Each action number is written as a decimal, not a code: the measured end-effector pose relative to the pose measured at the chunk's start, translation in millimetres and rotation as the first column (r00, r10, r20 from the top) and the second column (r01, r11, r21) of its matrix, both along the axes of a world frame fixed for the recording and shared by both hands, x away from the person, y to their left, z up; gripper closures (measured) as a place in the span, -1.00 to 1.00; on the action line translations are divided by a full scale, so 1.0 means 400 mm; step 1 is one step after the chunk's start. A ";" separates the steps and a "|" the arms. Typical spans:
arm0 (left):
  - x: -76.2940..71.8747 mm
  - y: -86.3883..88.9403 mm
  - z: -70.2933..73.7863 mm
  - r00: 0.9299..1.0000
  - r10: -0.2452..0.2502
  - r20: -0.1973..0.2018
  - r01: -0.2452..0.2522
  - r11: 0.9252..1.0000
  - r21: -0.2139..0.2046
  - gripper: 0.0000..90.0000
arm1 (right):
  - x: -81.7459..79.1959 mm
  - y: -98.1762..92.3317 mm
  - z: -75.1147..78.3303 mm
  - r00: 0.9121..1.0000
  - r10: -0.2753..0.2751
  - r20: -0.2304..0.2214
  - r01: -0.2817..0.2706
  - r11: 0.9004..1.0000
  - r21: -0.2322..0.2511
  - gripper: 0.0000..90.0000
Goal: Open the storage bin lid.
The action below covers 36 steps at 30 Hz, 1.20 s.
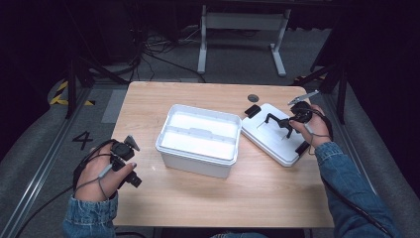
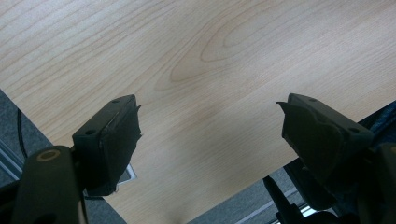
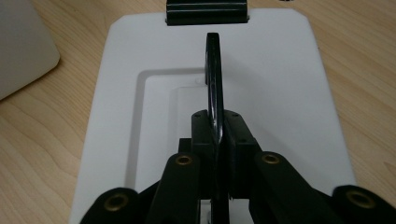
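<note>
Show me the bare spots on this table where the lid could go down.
Widest free patch: the near strip of table in front of the box, between both forearms. Also bare: the left side, between the box and the left claw, and the far edge behind the box. Crowded: the right side, where the lid lies with the right claw shut on its handle.

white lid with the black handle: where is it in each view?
High view: white lid lies right of the white bin, under the right gripper.
Left gripper view: bare tabletop between open jaws.
Right gripper view: lid at centre, jaws shut on its black handle.
Shared landmark: the wood tabletop.
</note>
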State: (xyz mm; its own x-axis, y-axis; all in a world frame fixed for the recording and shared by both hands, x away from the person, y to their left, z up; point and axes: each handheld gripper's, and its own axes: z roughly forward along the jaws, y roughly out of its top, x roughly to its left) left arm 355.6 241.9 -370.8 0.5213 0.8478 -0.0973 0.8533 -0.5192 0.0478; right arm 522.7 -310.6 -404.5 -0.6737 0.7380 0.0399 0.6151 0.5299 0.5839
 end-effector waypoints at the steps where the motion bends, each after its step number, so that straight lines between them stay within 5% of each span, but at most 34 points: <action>1: 0.001 -0.001 -0.001 1.000 0.002 -0.005 -0.002 1.000 0.001 -0.55 | -0.001 -0.001 -0.002 1.000 0.000 -0.004 0.000 1.000 0.000 0.88; 12: 0.009 -0.012 -0.002 1.000 -0.014 -0.007 0.014 1.000 0.001 -0.56 | 0.004 -0.023 -0.028 0.997 -0.030 -0.065 0.034 0.997 0.063 0.86; 15: 0.014 -0.016 -0.003 1.000 -0.015 -0.016 0.015 1.000 0.000 -0.56 | 0.008 -0.035 -0.028 0.996 -0.054 -0.067 0.059 0.995 0.081 0.67; 21: 0.021 -0.016 -0.005 1.000 -0.020 -0.016 0.020 1.000 0.005 -0.56 | -0.002 -0.057 -0.004 0.994 -0.095 0.050 0.090 0.993 0.082 0.07; 25: 0.019 -0.018 -0.003 1.000 -0.007 -0.015 0.007 1.000 0.001 -0.56 | -0.029 -0.056 0.036 0.990 -0.080 0.114 0.071 0.994 0.087 0.00; 36: 0.007 -0.012 -0.004 1.000 -0.014 -0.006 0.014 1.000 0.006 -0.56 | -0.124 -0.013 0.118 0.985 0.028 0.170 -0.050 0.991 0.125 -0.02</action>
State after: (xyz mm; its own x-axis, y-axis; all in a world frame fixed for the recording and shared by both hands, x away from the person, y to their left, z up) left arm 358.3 237.2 -372.4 0.5326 0.8409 -0.0957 0.8462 -0.5314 0.0396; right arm 473.2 -315.8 -357.4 -0.7067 0.7073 0.0169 0.4835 0.4654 0.7414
